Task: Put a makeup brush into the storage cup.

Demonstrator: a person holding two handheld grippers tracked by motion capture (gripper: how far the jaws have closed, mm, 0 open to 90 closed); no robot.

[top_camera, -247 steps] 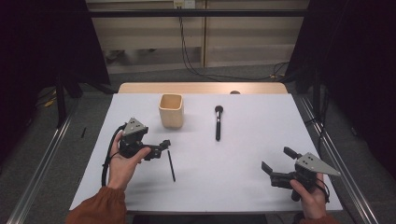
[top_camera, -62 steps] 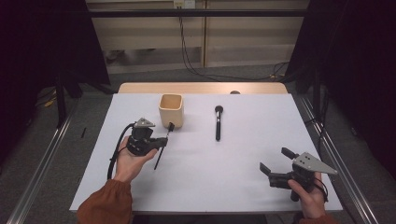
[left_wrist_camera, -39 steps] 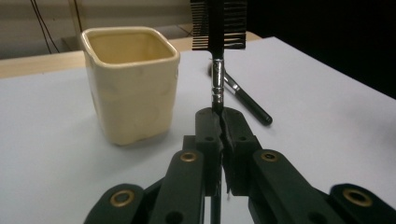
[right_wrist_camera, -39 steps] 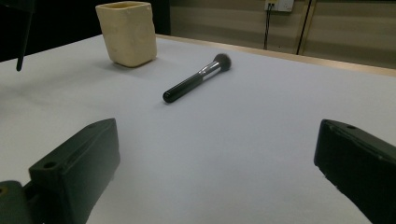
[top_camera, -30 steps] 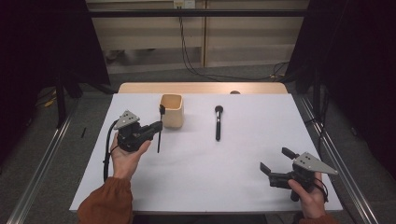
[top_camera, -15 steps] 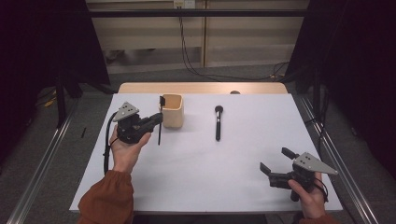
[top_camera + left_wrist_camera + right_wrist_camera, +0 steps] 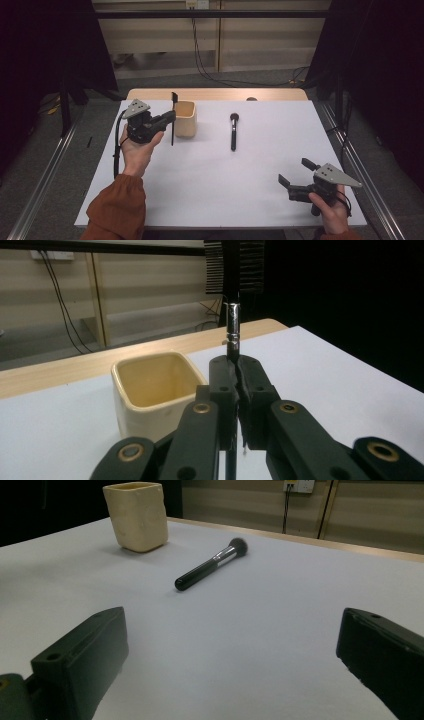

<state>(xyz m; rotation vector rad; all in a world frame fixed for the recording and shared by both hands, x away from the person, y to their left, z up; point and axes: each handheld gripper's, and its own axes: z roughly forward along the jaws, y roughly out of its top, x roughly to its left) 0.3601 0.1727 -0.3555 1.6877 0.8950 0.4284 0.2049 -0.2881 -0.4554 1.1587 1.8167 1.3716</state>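
High view: left gripper (image 7: 169, 118), clamping the comb brush (image 7: 173, 117) upright, has risen beside the cup (image 7: 185, 119); right gripper (image 7: 296, 177) agape

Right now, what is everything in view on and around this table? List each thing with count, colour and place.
Cup: one, cream, far left part of the table.
Thin comb-headed brush: one, black with a metal band, held upright beside the cup by the left claw.
Round makeup brush: one, black, lying flat mid-table, right of the cup.
Table: one, white top with a wooden far edge.
Left claw: one, black, shut on the thin brush's handle.
Right claw: one, black, open, near right of the table.
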